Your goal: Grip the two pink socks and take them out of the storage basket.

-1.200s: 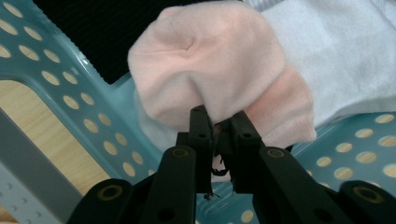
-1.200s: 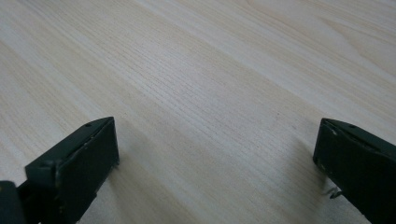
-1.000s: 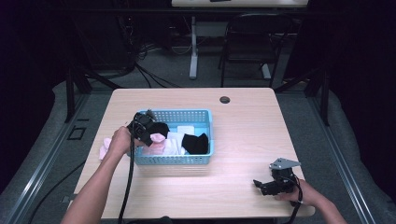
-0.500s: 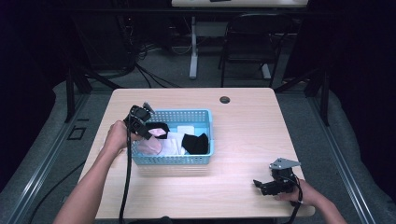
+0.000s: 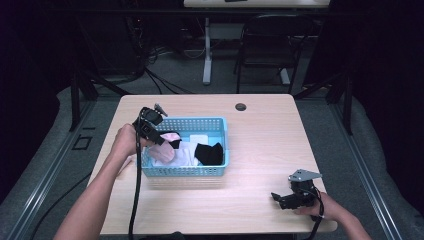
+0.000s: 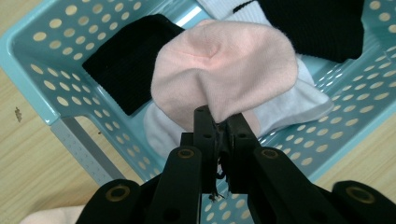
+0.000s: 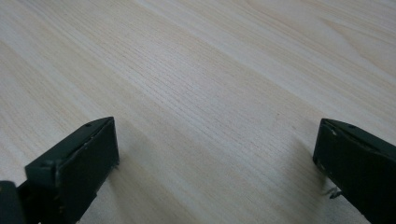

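Fingers (image 6: 205,128) of the left gripper (image 6: 218,133) pinch tight on the pink sock (image 6: 224,70), soft and bunched, dangling just beyond them above the blue basket (image 6: 32,56). Looks like a lift-out: next, carry it clear over the rim. Right gripper (image 7: 215,149) rests spread wide over the table (image 7: 210,70).

Pink sock (image 6: 224,70); blue perforated basket (image 6: 42,79); black tongs (image 6: 219,133).
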The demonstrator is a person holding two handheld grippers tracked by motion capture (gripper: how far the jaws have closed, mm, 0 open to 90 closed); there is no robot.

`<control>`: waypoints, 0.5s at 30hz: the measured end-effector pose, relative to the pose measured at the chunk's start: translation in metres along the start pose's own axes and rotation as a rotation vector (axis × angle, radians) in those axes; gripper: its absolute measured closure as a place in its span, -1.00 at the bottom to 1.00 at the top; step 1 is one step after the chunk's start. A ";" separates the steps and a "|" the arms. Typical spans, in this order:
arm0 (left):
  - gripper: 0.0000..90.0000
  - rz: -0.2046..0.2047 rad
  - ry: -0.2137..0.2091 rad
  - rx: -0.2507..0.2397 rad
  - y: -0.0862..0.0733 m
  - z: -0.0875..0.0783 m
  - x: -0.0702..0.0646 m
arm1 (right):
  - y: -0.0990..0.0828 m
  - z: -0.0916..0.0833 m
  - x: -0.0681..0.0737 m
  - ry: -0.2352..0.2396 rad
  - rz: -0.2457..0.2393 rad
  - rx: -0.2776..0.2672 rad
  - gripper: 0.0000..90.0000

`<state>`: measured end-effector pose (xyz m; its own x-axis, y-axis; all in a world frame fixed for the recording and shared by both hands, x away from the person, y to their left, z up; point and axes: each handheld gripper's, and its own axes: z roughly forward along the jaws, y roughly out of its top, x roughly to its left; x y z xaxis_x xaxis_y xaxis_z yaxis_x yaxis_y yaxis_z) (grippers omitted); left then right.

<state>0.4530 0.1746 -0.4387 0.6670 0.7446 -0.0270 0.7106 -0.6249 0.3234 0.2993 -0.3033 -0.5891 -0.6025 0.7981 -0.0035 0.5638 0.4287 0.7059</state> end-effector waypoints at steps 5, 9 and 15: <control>0.89 0.014 0.021 0.001 0.006 -0.008 -0.007 | 0.000 0.000 0.000 0.002 0.001 -0.001 -1.00; 0.89 0.026 0.019 -0.013 0.010 -0.015 -0.009 | 0.000 0.000 0.000 0.002 0.000 0.001 -1.00; 0.89 0.026 0.017 -0.030 0.013 -0.025 -0.010 | 0.000 0.000 0.000 -0.002 -0.003 0.001 -1.00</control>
<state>0.4493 0.1649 -0.4103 0.6811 0.7322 -0.0021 0.6859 -0.6370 0.3519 0.2995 -0.3034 -0.5891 -0.6029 0.7978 -0.0073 0.5628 0.4318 0.7048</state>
